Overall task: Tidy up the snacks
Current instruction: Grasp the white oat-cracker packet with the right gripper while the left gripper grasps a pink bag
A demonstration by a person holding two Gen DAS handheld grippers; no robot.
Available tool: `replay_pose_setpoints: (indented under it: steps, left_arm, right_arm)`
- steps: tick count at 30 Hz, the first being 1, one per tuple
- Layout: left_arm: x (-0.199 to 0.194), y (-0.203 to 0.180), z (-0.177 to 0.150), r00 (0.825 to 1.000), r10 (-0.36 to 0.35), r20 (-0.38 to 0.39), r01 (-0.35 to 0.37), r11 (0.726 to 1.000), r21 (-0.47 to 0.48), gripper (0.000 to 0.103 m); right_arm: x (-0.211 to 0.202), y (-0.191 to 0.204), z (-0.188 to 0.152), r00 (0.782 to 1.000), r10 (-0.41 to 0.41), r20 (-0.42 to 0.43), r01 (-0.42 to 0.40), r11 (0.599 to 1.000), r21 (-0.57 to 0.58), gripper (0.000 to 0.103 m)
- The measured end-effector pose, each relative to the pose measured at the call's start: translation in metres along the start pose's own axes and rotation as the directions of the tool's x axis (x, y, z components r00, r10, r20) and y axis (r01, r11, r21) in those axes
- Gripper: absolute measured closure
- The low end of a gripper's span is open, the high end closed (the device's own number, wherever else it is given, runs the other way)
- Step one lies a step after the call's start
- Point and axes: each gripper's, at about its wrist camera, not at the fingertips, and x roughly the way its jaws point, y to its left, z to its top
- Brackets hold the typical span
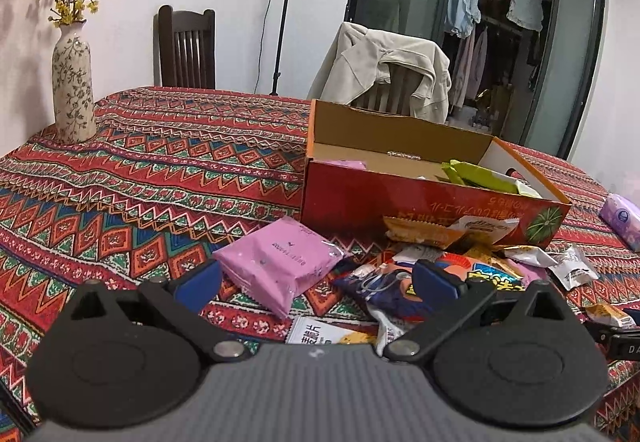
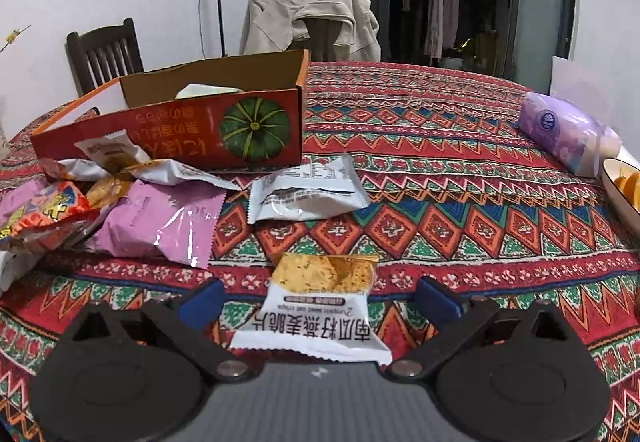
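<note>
A red cardboard box with a pumpkin picture stands open on the patterned tablecloth, holding green and pink packets. My left gripper is open just above the cloth. A pink packet lies between its blue pads, nearer the left one, and a dark blue and red snack bag lies by the right pad. My right gripper is open around a white oat-crisp packet, whose sides the pads do not touch. Beyond it lie a white packet, a pink packet and the box.
A flowered vase stands at the table's far left. A purple tissue pack and a bowl of orange slices sit at the right. Behind the table are two chairs, one draped with a beige jacket.
</note>
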Motion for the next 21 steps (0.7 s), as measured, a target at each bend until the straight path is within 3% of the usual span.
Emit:
replay_pose_setpoints:
  steps: [4,5,6,7,21]
  left_arm:
    - [0.002,0.001,-0.001,1.000,0.004,-0.012,-0.004,1.000,-0.005,0.000]
    - [0.002,0.001,-0.001,1.000,0.002,-0.014,-0.002,1.000,-0.007,0.000]
    - [0.002,0.001,-0.001,1.000,0.001,-0.015,-0.001,1.000,-0.007,0.000]
    - [0.002,0.000,-0.001,1.000,0.001,-0.013,-0.001,1.000,-0.004,0.000]
    - [0.000,0.013,0.006,0.999,0.042,-0.001,-0.042,0.999,-0.005,0.000]
  right_arm:
    - [-0.004,0.003,-0.002,0.999,0.020,0.026,-0.020,1.000,-0.016,0.022]
    - [-0.006,0.004,-0.003,0.999,0.031,0.037,-0.030,0.999,-0.022,0.035]
    - [-0.008,0.006,-0.003,0.998,0.037,0.046,-0.035,0.999,-0.028,0.056]
    - [-0.010,0.008,-0.003,0.997,0.053,0.049,-0.051,0.998,-0.027,0.059]
    - [-0.023,0.024,0.008,0.983,0.110,0.147,-0.108,0.994,-0.018,0.061]
